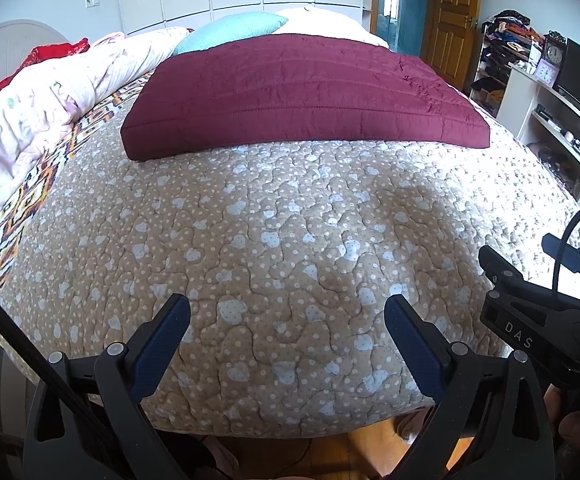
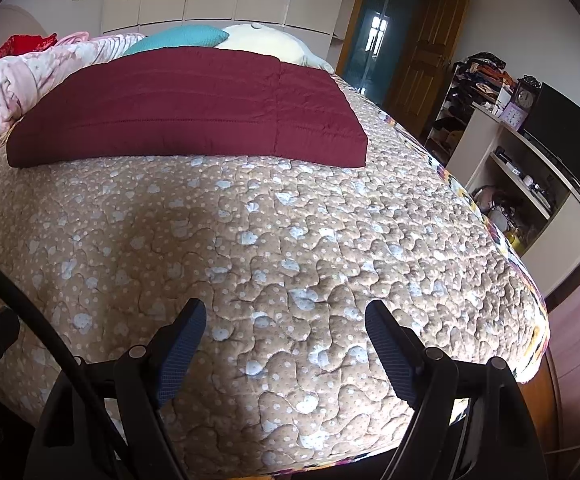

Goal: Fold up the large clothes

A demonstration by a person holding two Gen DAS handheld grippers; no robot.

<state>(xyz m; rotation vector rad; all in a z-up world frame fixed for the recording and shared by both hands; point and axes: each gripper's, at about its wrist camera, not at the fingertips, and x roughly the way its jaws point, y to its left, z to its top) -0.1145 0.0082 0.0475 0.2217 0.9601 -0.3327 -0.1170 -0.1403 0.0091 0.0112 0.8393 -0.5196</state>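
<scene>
A maroon quilted garment [image 1: 290, 96] lies folded into a flat rectangle across the far half of the bed; the right wrist view shows the same garment [image 2: 185, 108]. My left gripper [image 1: 287, 306] hovers open over the near part of the beige spotted bedspread [image 1: 281, 248], well short of the garment, with nothing between its fingers. My right gripper [image 2: 285, 312] is also open and empty above the near bedspread [image 2: 290, 240]. The body of the right gripper [image 1: 546, 312] shows at the right edge of the left wrist view.
A pink floral duvet [image 1: 41, 112] is bunched along the bed's left side, with a teal pillow [image 1: 229, 32] and a cream pillow behind the garment. White shelves [image 2: 530, 184] with a TV and clock stand right of the bed. A wooden door [image 1: 454, 12] is at the back.
</scene>
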